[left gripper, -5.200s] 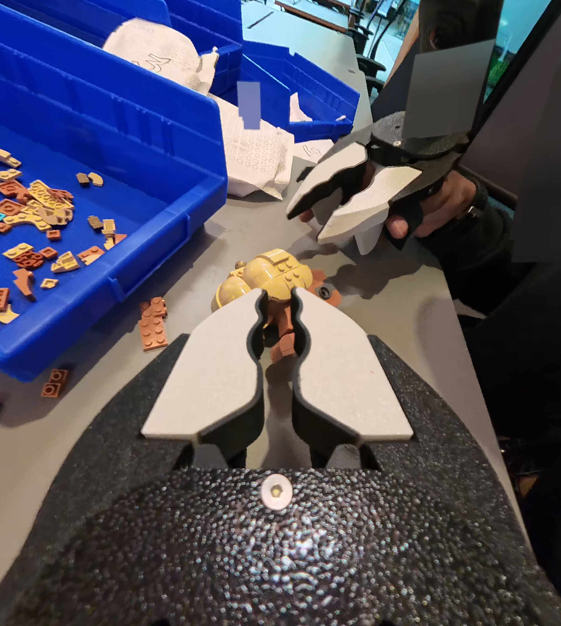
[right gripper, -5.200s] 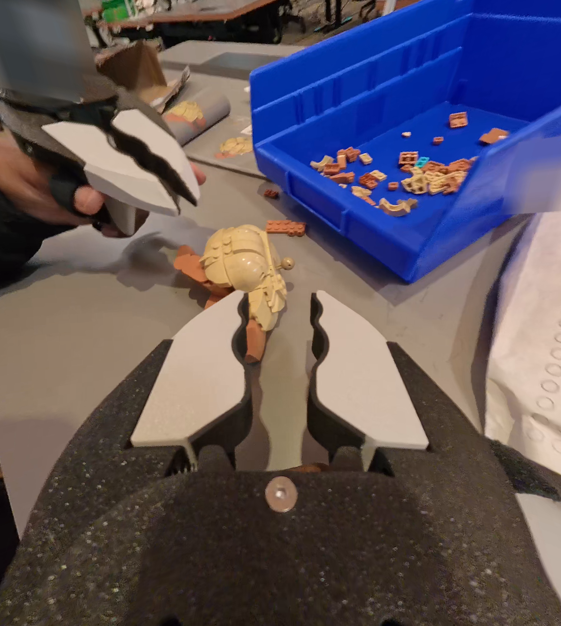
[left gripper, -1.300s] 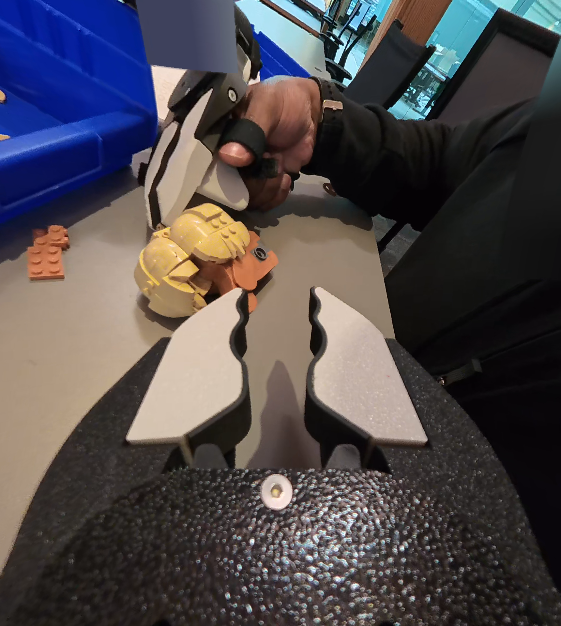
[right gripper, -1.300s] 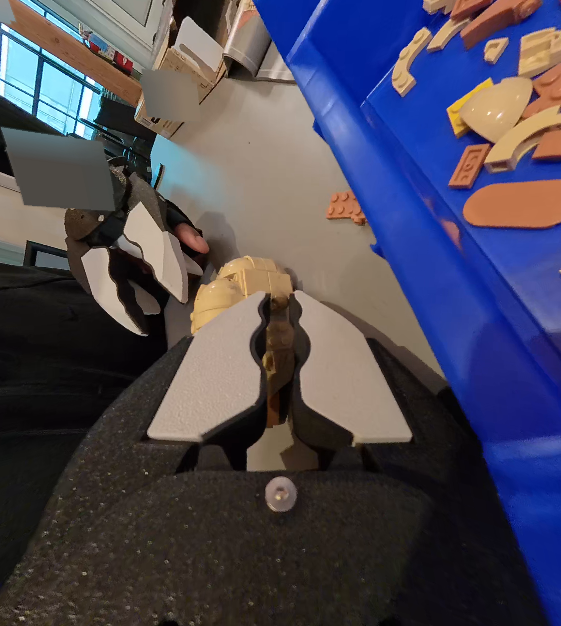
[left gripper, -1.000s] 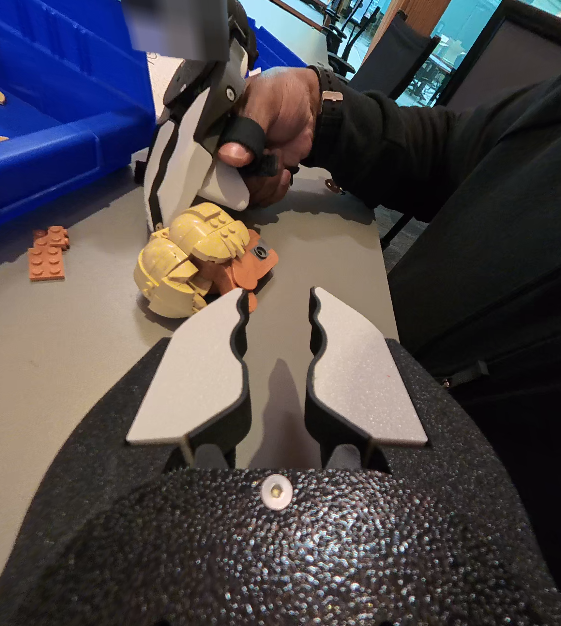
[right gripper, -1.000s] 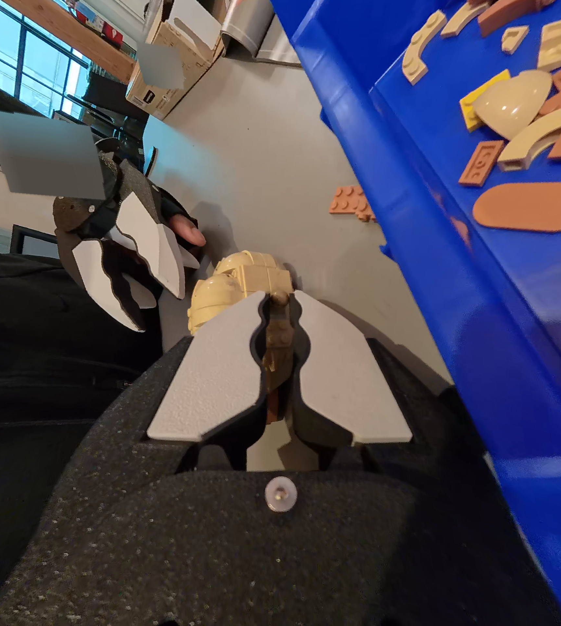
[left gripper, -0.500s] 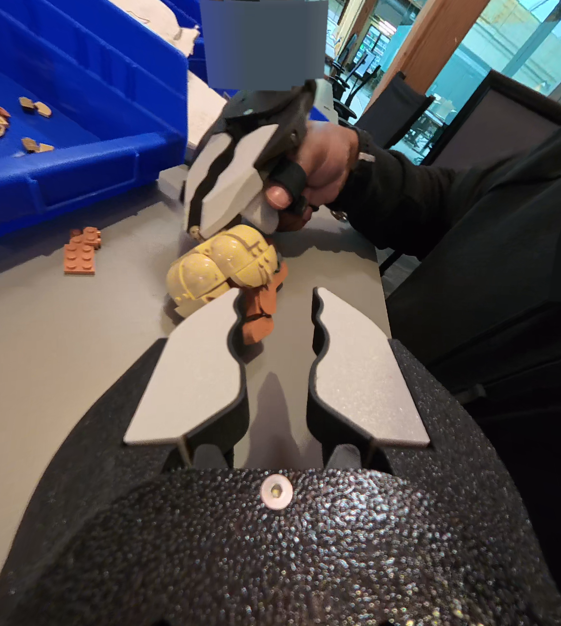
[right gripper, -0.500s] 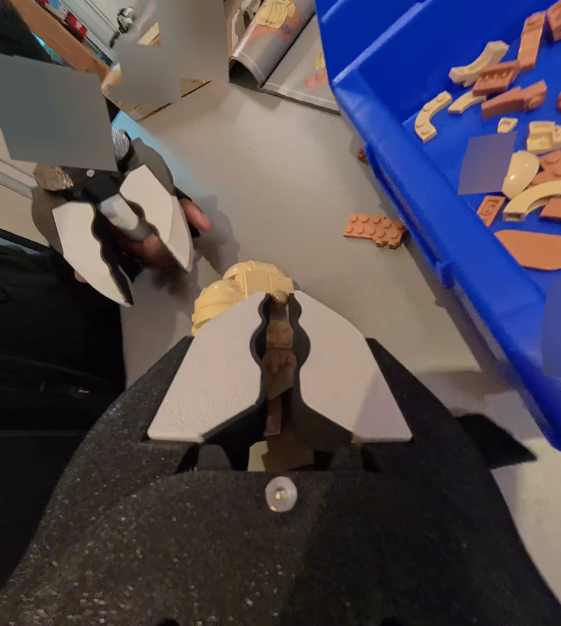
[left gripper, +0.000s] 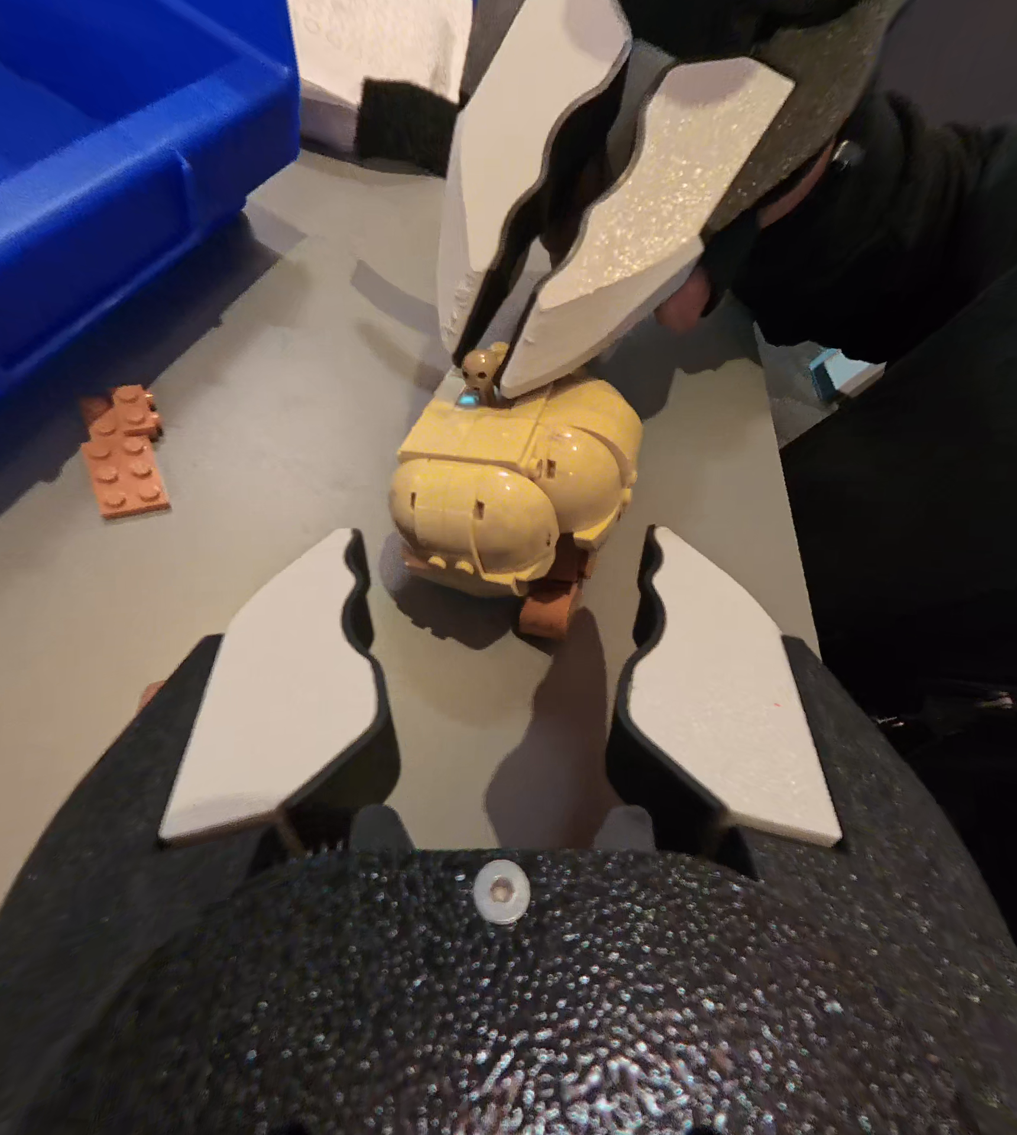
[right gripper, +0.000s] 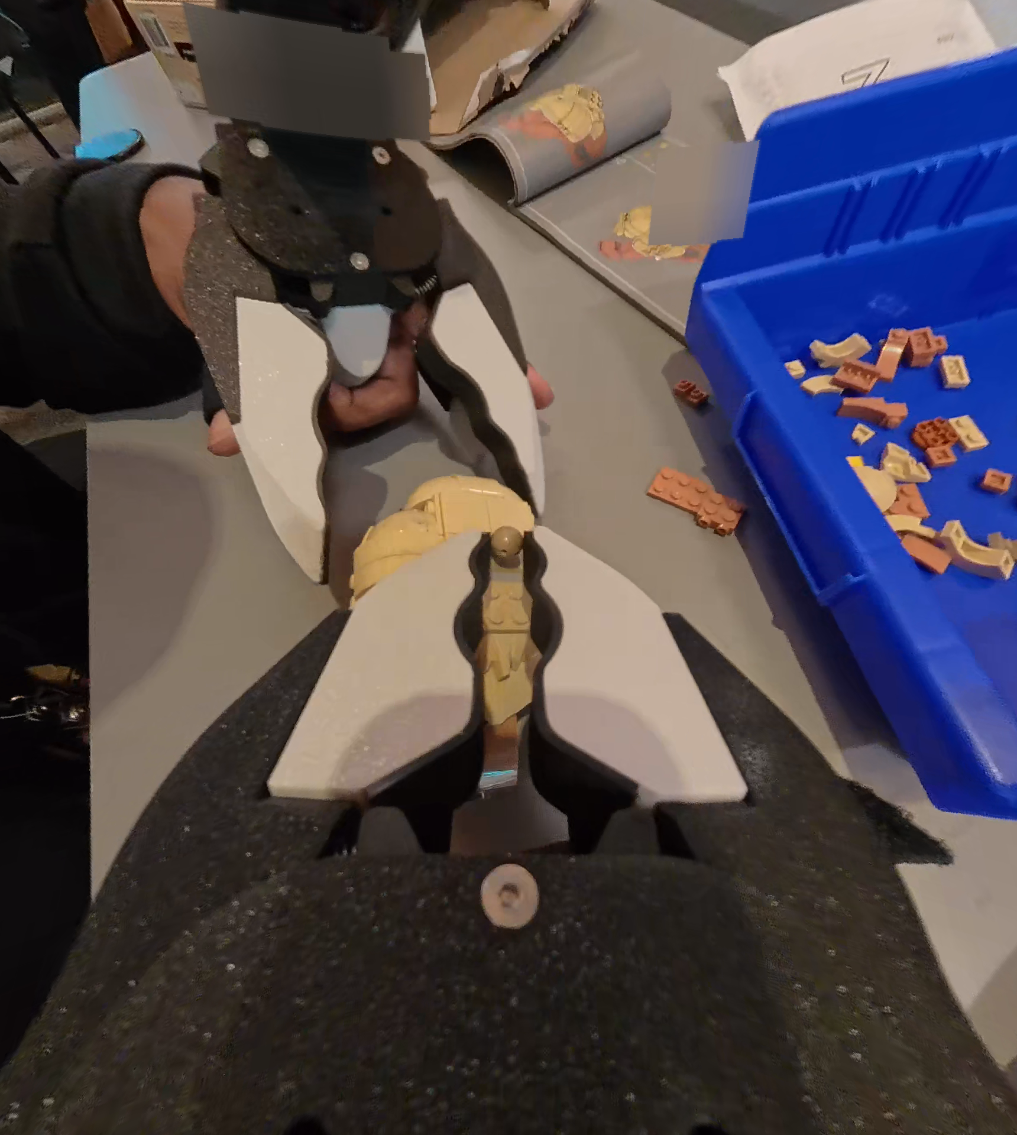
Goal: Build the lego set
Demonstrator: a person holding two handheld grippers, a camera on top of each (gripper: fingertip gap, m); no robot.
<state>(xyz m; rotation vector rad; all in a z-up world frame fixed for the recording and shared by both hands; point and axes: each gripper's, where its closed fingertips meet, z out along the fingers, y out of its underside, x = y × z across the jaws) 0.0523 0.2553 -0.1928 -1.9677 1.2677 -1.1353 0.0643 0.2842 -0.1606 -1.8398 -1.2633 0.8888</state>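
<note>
A partly built tan lego model (left gripper: 512, 491) sits on a grey table (left gripper: 285, 381) between two hand-held grippers facing each other. The right gripper (right gripper: 505, 543), seen along its own fingers in the right wrist view, has its jaws pressed close on a narrow tan part of the model (right gripper: 503, 639), whose round brown knob (right gripper: 505, 543) pokes out at the fingertips; in the left wrist view the same gripper (left gripper: 484, 362) comes down onto the far top end of the model, its tips closed around that knob (left gripper: 478, 367). The left gripper (left gripper: 503, 553) stands with its jaws spread wide and holds nothing: the rounded near end of the model lies just ahead of its tips, apart from both fingers, with brown bricks (left gripper: 549, 605) showing under the tan shell. To the model's left lies a flat brown plate (left gripper: 125, 454), loose on the table. Beyond that plate stands a blue bin (right gripper: 862, 553) holding scattered tan and brown pieces (right gripper: 924, 442). Behind the left gripper (right gripper: 426, 522) in the right wrist view, an open instruction booklet (right gripper: 580, 153) rests on the table near the bin's far corner.
</note>
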